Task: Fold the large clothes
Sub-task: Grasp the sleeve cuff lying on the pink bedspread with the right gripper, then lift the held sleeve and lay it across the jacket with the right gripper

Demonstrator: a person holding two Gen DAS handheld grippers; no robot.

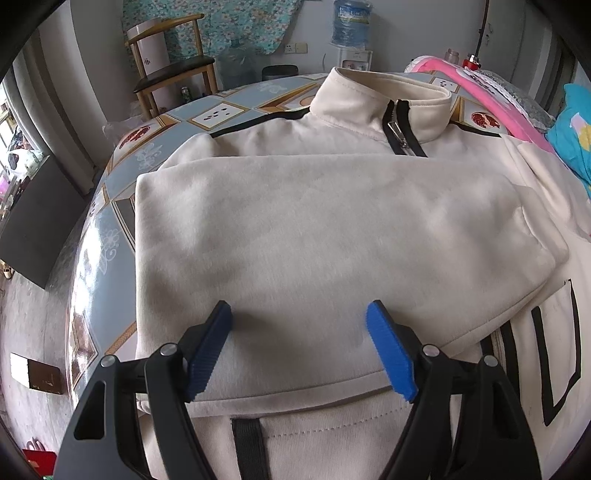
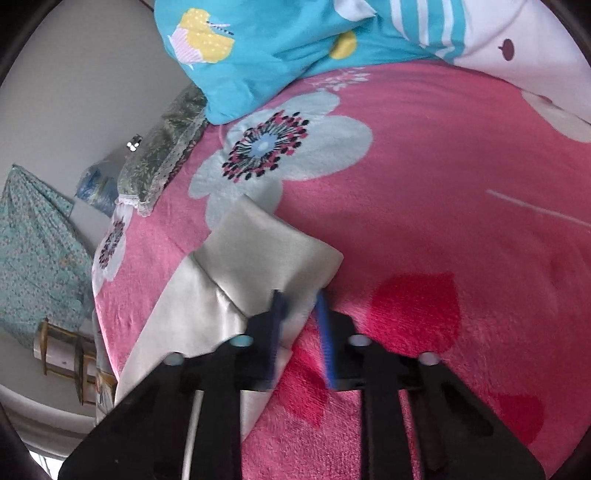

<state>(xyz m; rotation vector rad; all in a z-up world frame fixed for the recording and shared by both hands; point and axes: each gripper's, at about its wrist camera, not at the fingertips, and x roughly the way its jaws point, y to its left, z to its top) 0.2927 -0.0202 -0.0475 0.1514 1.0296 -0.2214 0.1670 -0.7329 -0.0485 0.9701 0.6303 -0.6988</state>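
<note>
Over the table (image 1: 110, 236) with its patterned blue cloth, my left gripper (image 1: 299, 314) hovers with jaws spread wide, nothing between the blue pads, right above the cream jacket (image 1: 314, 229). That jacket lies flat along the table, collar and zip (image 1: 400, 134) toward the far edge, one sleeve folded across the chest, black stripes showing at its near right side. Beyond the far edge I see a wooden chair (image 1: 173, 70), a water dispenser with its blue bottle (image 1: 351, 26), and a spare bottle on the floor. At the right edge a pink blanket (image 1: 491, 96) and a turquoise pillow (image 1: 572, 129) crowd in against the jacket.

Off to that side, my right gripper (image 2: 299, 299) is clamped on the cuff end of the other sleeve (image 2: 258, 251), which lies draped over the pink flowered blanket (image 2: 424, 192). The turquoise pillow (image 2: 266, 55) sits at the blanket's far end, a lace-edged cushion (image 2: 162, 158) beside it. My pads are blurred, so how much cloth they hold I can't make out, and my own frame hides the sleeve's near part.
</note>
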